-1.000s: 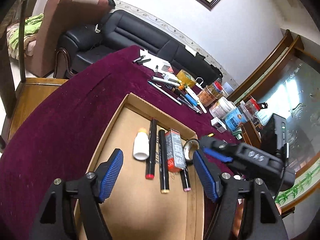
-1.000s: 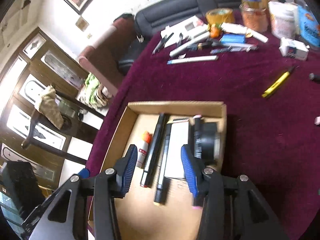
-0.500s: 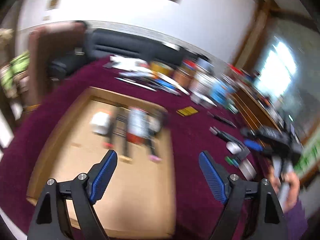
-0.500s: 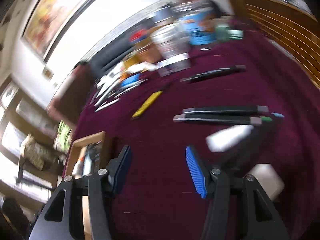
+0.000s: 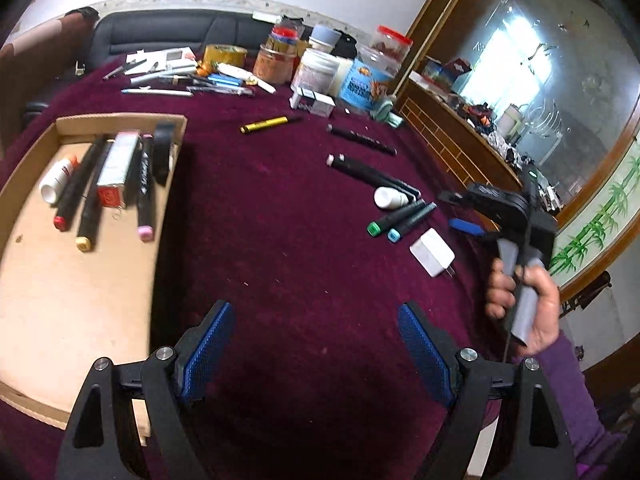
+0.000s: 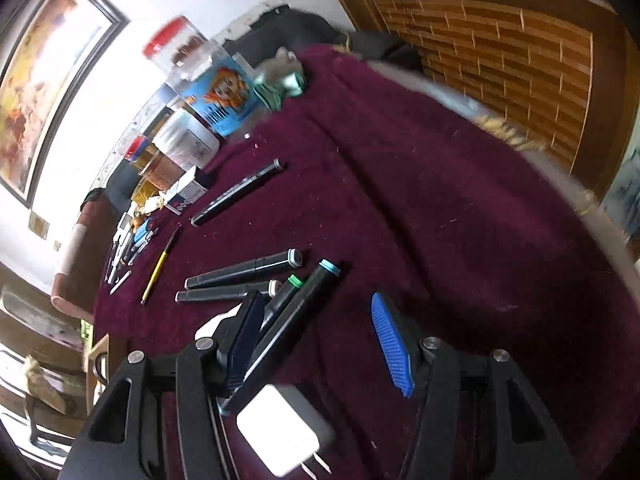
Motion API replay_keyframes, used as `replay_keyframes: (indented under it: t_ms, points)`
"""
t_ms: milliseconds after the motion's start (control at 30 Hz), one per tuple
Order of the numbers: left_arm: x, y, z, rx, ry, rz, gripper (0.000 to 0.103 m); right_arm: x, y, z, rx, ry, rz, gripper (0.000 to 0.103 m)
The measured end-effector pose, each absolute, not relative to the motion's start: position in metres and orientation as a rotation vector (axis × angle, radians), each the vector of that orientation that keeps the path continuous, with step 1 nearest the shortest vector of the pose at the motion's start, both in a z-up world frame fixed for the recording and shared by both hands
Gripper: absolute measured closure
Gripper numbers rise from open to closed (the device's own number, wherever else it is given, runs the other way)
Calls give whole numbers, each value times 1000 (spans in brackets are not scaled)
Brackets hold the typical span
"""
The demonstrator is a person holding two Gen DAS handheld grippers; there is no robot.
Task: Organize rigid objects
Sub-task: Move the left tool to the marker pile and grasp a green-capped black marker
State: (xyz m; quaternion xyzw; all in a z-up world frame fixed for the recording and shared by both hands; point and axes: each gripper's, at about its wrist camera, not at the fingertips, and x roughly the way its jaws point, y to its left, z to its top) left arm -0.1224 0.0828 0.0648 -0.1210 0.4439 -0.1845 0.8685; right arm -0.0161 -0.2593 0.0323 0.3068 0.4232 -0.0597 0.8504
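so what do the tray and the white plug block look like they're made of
Tray: looks like brown cardboard, matte, with raw folded walls and a plain tan floor. White plug block: probably smooth moulded plastic with a slight sheen, with what look like metal prongs at one end.

At the left of the left view a shallow cardboard tray [image 5: 120,118] holds a white bottle [image 5: 56,178], three black markers [image 5: 78,184] with red, yellow and pink caps, a red-ended carton [image 5: 118,168] and a black tape roll [image 5: 163,152], all lying side by side. Right of centre on the maroon cloth lie loose pieces: a yellow pen [image 5: 266,124], black markers [image 6: 244,270] (green and blue caps nearest), a small white bottle [image 5: 390,198] and a white charger [image 6: 284,428] lying flat.
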Motion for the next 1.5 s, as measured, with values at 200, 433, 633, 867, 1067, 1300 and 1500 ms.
replay_keyframes:
  t_ms: [200, 433, 633, 867, 1067, 1300, 1500]
  points:
    - [-128, 74, 66, -216, 934, -381, 16, 21, -213, 24, 458, 973, -105, 72]
    - [-125, 71, 58, -223, 967, -389, 16, 19, -154, 24, 426, 1095, 104, 89]
    - [-126, 74, 57, -218, 973, -391, 16, -3, -93, 13, 414, 1190, 351, 88]
    - [-115, 73, 57, -167, 983, -379, 16, -28, -128, 45, 392, 960, 280, 68]
    - [-92, 47, 52, -68, 974, -391, 16, -38, -190, 64, 387, 775, 90, 56]
    - [-32, -12, 36, 147, 999, -455, 78, -33, -237, 23, 566, 812, 44, 54]
    - [3, -41, 15, 240, 1024, -480, 78, -36, -242, 27, 570, 768, 58, 51]
